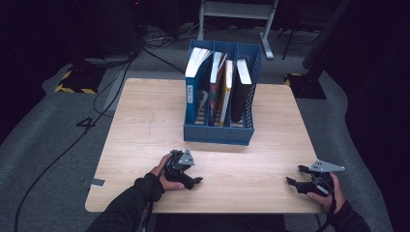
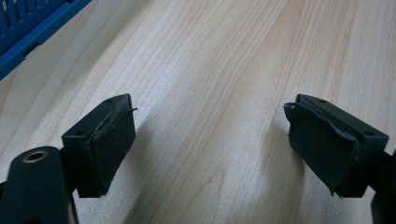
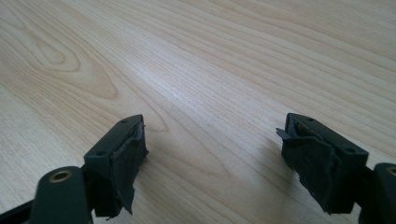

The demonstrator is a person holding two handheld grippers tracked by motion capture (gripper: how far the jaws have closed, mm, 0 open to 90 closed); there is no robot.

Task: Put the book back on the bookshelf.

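A: Tongs first, high view. Left tongs [image 1: 199, 180] rest low over the tabletop [image 1: 145, 125] near its front edge, left of the middle, tips pointing right. Right tongs [image 1: 295, 176] sit near the front right corner, tips pointing left. Both stand spread with bare wood between the jaws.

B: Noted. Hands?

A: Left hand [image 1: 164, 176] wraps its tool from behind, dark sleeve coming in from the front edge. Right hand [image 1: 331, 193] grips its tool just at the front right corner.

B: Nearest thing to them?

A: Blue file rack [image 1: 220, 133], standing upright toward the back edge, centred, well apart from both tongs. Three compartments; books [image 1: 225, 84] stand on end in each, spines up or leaning slightly.

B: Left gripper view?

A: Left tongs [image 2: 210, 140] spread wide, black pads [image 2: 112, 140] frayed at the edges, wood grain between them. A corner of the blue file rack [image 2: 28, 28] sits at the top left, apart from the jaws.

B: Right gripper view?

A: Right tongs [image 3: 212, 154] likewise spread, nothing pinched. One of the pads [image 3: 313, 163] is torn and peeling. Pale tabletop [image 3: 210, 70] beneath, with a knot in the grain.
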